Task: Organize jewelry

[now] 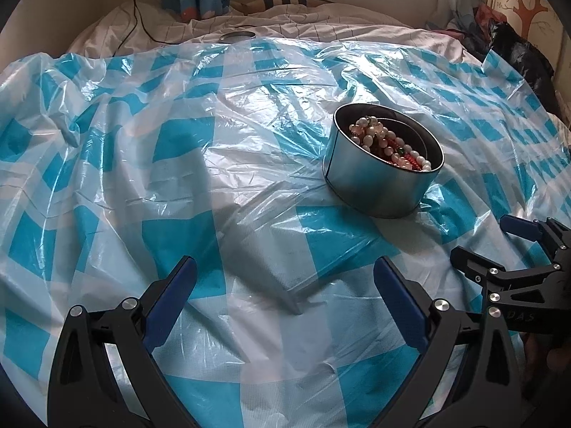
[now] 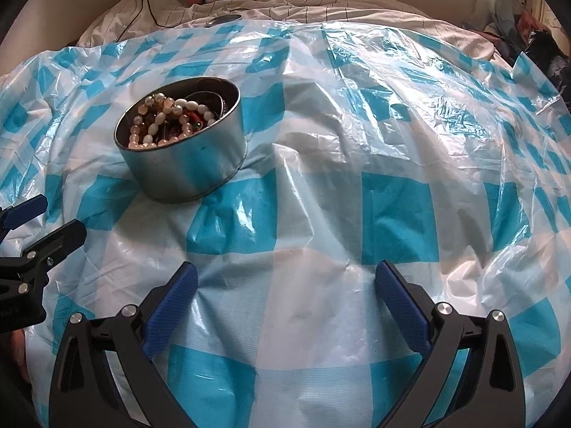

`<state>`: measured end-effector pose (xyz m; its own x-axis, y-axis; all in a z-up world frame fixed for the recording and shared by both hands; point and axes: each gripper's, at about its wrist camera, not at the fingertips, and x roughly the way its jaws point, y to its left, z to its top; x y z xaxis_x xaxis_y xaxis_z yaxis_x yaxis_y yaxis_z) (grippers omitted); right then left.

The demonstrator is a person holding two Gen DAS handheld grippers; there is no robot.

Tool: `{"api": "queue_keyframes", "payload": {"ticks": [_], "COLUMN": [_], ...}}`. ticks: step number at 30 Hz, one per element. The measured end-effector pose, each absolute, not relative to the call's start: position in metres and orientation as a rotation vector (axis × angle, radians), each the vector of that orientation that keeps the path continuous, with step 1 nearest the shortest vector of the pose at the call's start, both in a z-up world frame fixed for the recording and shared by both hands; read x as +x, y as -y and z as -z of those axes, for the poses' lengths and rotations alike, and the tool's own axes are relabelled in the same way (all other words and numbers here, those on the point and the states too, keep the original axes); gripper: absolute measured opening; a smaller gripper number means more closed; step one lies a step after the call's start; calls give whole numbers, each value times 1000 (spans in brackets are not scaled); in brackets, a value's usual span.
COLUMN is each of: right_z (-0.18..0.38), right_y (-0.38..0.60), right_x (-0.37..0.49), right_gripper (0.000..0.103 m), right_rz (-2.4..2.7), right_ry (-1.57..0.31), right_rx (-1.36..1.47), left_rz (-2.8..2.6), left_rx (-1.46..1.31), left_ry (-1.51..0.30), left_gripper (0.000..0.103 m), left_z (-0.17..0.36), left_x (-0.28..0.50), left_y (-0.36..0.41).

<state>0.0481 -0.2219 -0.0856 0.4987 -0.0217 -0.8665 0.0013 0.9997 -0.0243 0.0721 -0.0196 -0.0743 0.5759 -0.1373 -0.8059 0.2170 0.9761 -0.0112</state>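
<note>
A round metal tin [image 1: 383, 174] sits on a crinkled blue-and-white checked plastic sheet [image 1: 221, 164] spread over a bed, and it is heaped with jewelry [image 1: 387, 142]: strings of pale pearl-like beads tangled with red ones, piled up to about the rim. What looks like the tin's lid [image 1: 237, 36] lies far off at the back edge of the sheet, well apart from everything else. Both tools hang low over the near side of the sheet with nothing in them. The left gripper [image 1: 285, 297] has its blue-padded fingers spread wide over bare plastic, the tin ahead and to its right; the right gripper [image 2: 287, 301] is just as wide apart, with the tin ahead and to its left. From where I stand the worry is the footing. The tin rests on slick film over soft bedding, so I judge that a push from one finger against its wall could slide or tip it and spill the beads. The strands look knotted together, so lifting one may well drag others over the rim. The loose sheet could also get pinched by a pad and pull the tin along with it.
</note>
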Motion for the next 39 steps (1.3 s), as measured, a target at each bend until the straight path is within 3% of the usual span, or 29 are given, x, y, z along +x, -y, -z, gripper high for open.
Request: {"api": "queue_keyframes", "payload": {"ticks": [39], "right_z": [88], "right_y": [221], "right_x": [49], "right_gripper": [96], "right_rz": [20], "right_ry": [-1051], "right_rx": [-32], "left_rz": [194], "left_rx": [129], "left_ry": [-955], "left_gripper": [95], "left_z": [80], "left_x": [73], "left_y": [24]}}
